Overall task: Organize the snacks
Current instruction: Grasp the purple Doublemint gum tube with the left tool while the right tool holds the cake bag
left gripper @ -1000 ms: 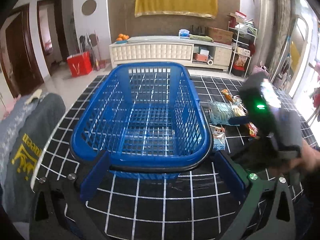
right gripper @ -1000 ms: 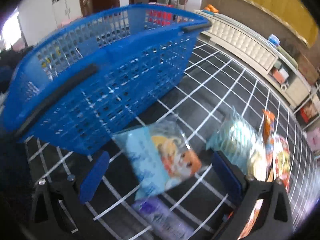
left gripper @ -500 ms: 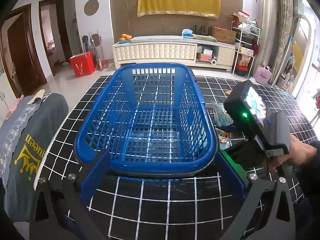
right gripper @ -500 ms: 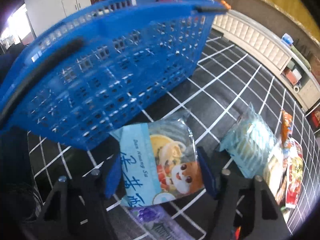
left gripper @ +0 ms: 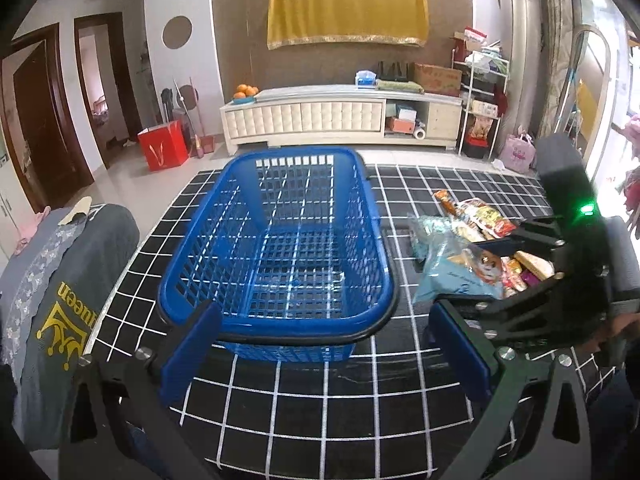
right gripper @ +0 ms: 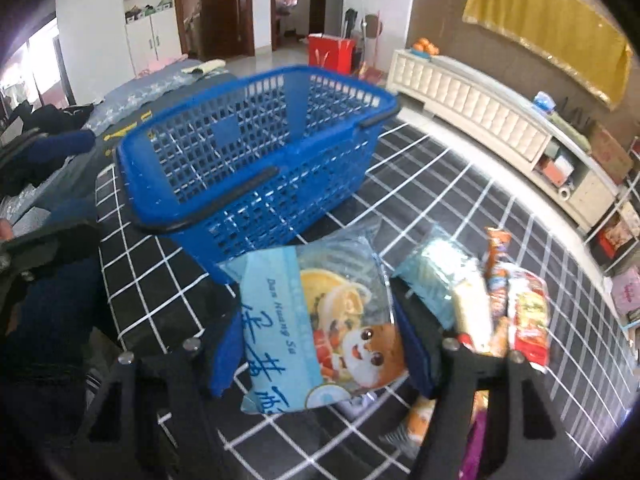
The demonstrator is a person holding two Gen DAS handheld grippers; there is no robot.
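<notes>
A blue plastic basket (left gripper: 188, 256) stands empty on the black grid mat. My left gripper (left gripper: 322, 320) is open just in front of the basket's near rim, holding nothing. To the right of the basket, my right gripper (right gripper: 320, 344) is shut on a light blue snack bag (right gripper: 320, 328) printed with a cartoon animal, and holds it up off the mat. The left wrist view shows the same bag (left gripper: 452, 276) between the right gripper's fingers, beside the basket's right wall. A pile of other snack packets (right gripper: 500, 304) lies on the mat behind the held bag.
Grey folded clothing (left gripper: 60, 280) lies along the mat's left edge. More packets sit under the right gripper (right gripper: 420, 424). A low white cabinet (left gripper: 320, 120) and a red bag (left gripper: 164, 150) stand far behind the basket. A person's hand grips the right tool (left gripper: 624, 320).
My right gripper closed on the light blue snack bag and lifted it off the mat, rising beside the basket. The left gripper backed off slightly and stayed open.
</notes>
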